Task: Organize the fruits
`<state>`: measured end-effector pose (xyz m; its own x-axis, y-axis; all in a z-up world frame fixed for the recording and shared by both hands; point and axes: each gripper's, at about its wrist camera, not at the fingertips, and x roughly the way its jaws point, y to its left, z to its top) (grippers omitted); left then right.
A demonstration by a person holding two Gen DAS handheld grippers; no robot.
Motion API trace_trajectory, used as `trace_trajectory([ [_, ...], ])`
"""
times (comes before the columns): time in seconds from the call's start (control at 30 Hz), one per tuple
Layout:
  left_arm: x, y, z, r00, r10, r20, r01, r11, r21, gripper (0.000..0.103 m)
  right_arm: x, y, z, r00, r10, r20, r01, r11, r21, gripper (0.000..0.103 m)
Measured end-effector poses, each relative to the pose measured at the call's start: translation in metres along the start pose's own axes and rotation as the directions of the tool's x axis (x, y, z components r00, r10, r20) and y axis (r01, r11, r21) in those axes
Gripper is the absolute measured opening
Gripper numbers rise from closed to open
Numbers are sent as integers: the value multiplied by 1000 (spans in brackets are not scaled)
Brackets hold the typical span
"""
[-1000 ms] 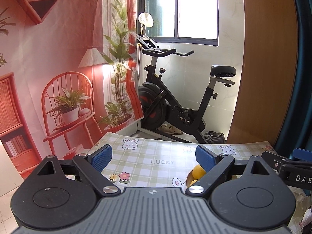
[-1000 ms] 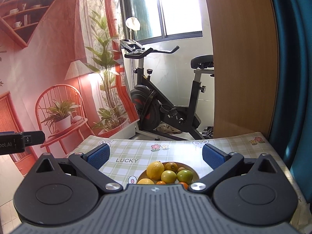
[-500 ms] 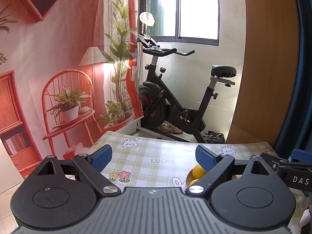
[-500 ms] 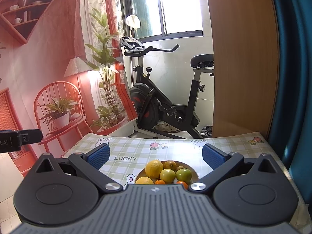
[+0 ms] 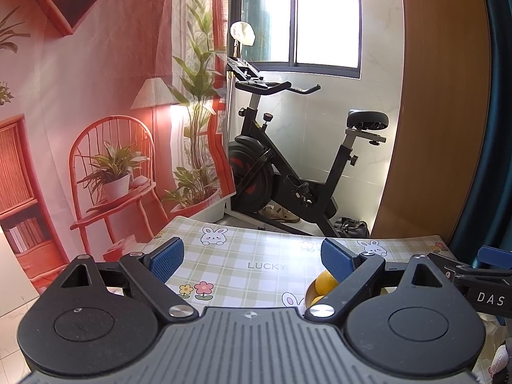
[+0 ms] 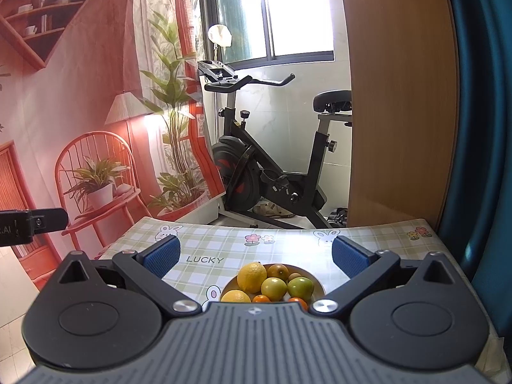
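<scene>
A bowl [image 6: 315, 280] of several fruits sits on the checked tablecloth [image 6: 224, 243]. It holds a large yellow lemon [image 6: 252, 272], yellow-green fruits [image 6: 274, 288], a green one [image 6: 300, 288] and small oranges [image 6: 260, 298]. My right gripper [image 6: 255, 256] is open and empty, held above the table's near side with the bowl between and below its fingers. My left gripper [image 5: 252, 260] is open and empty, to the left of the bowl; only yellow fruit [image 5: 325, 283] shows behind its right finger. The right gripper's side [image 5: 473, 280] shows at the left wrist view's right edge.
An exercise bike [image 6: 272, 172] stands on the floor beyond the table's far edge. A printed red backdrop [image 6: 80, 112] hangs at the left. A wooden panel [image 6: 400, 112] and a teal curtain [image 6: 480, 128] stand at the right.
Both grippers have drifted slightly; the views shifted a little and the bowl shows a bit more fully in the right wrist view. Both stay open and empty.
</scene>
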<state>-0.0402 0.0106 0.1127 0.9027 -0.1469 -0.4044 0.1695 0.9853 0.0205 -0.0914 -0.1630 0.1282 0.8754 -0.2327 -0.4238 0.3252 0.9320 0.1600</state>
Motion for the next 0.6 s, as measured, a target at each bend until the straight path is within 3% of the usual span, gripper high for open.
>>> trace_trajectory([
  [0.6, -5, -2, 0, 1000, 11, 16, -11, 1000, -19, 94, 2, -1, -1, 1000, 0, 2, 0, 1000, -4, 103],
])
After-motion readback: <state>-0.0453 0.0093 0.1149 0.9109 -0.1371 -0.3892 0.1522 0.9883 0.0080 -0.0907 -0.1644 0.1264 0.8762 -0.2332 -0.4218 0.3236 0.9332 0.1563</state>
